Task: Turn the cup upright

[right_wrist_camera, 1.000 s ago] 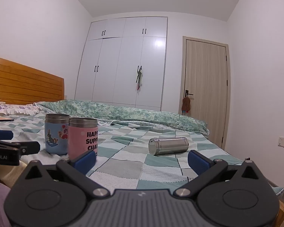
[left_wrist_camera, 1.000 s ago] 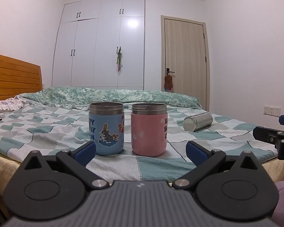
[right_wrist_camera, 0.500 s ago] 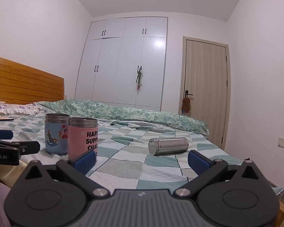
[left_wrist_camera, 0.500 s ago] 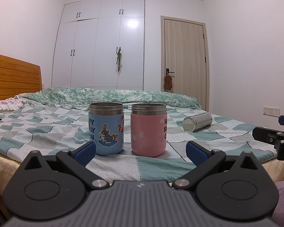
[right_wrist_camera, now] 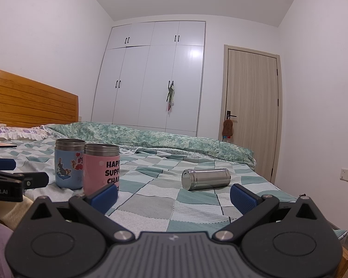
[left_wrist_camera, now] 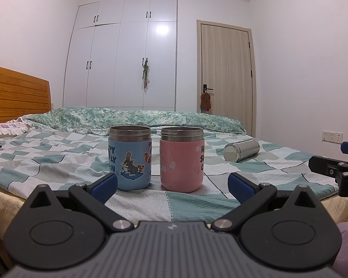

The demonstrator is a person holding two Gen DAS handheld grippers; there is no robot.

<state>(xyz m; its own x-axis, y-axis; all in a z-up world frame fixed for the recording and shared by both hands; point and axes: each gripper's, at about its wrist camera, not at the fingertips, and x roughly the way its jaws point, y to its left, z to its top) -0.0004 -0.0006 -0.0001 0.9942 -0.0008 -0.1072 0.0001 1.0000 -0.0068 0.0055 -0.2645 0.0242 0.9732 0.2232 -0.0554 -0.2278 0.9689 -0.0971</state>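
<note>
A steel cup [right_wrist_camera: 206, 179] lies on its side on the checked bedspread; it also shows in the left wrist view [left_wrist_camera: 241, 150] at the right. A blue cartoon cup [left_wrist_camera: 130, 161] and a pink cup [left_wrist_camera: 182, 159] stand upright side by side; both show in the right wrist view, blue [right_wrist_camera: 69, 166] and pink [right_wrist_camera: 101, 169]. My left gripper [left_wrist_camera: 172, 185] is open and empty, short of the two upright cups. My right gripper [right_wrist_camera: 174, 195] is open and empty, short of the lying steel cup.
The bed [left_wrist_camera: 58, 153] has a wooden headboard [right_wrist_camera: 30, 102] at the left and a rolled green quilt [right_wrist_camera: 150, 136] at the back. A white wardrobe [right_wrist_camera: 155, 76] and a door [right_wrist_camera: 250, 106] stand behind. The bed's front edge [left_wrist_camera: 331, 199] is near my grippers.
</note>
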